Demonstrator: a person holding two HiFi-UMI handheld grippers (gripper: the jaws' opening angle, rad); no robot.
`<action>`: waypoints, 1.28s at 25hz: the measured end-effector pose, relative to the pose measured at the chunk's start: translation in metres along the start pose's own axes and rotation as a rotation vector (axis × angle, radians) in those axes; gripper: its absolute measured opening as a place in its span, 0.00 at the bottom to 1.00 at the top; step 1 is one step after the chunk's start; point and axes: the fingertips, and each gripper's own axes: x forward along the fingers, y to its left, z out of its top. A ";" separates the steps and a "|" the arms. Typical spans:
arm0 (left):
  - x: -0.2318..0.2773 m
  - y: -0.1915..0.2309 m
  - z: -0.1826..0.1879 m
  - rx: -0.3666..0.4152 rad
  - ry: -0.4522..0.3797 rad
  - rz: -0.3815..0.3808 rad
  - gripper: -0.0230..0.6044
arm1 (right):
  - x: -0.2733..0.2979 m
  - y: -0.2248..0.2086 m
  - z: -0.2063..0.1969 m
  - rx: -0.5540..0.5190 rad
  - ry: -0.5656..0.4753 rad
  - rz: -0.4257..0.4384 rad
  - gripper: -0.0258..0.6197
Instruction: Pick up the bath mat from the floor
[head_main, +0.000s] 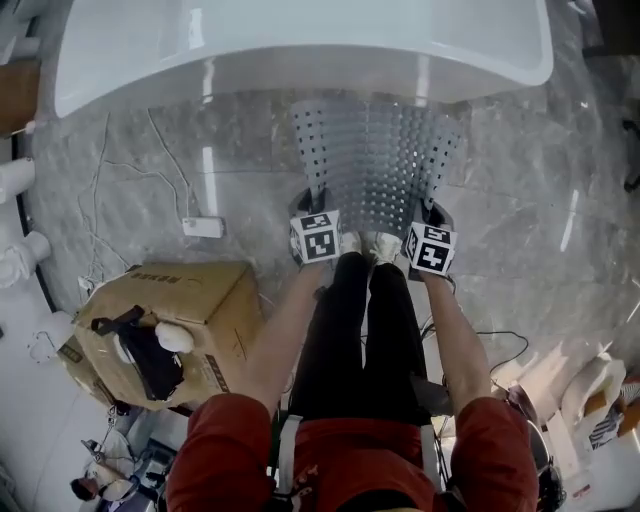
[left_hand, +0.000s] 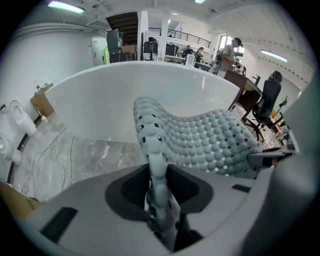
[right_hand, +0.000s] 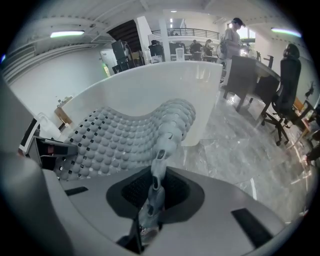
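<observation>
Holds a grey, knobbed, perforated rubber bath mat (head_main: 375, 160) up by its two near corners.

Shows at far left a brown cardboard box (head_main: 185, 300) and a white power strip (head_main: 203, 227) on the grey marble floor (head_main: 130, 150). Pinches the mat's left near corner in the left gripper (left_hand: 157, 192), jaws pressed onto the thick rolled edge. Stretches the mat between both grippers, raised at the near end, reaching forward to the white bathtub (head_main: 300, 40); cannot tell whether its far edge touches the floor. Pinches the right near corner in the right gripper (right_hand: 152, 197), jaws nearly together on the thin edge.
</observation>
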 end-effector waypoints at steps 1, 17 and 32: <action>-0.015 -0.001 0.006 0.002 -0.014 0.002 0.22 | -0.015 0.004 0.006 -0.005 -0.005 0.004 0.12; -0.239 -0.029 0.122 -0.022 -0.282 -0.021 0.20 | -0.225 0.024 0.121 -0.025 -0.258 -0.010 0.12; -0.390 -0.055 0.265 0.036 -0.654 -0.047 0.18 | -0.378 0.019 0.262 -0.030 -0.644 -0.075 0.12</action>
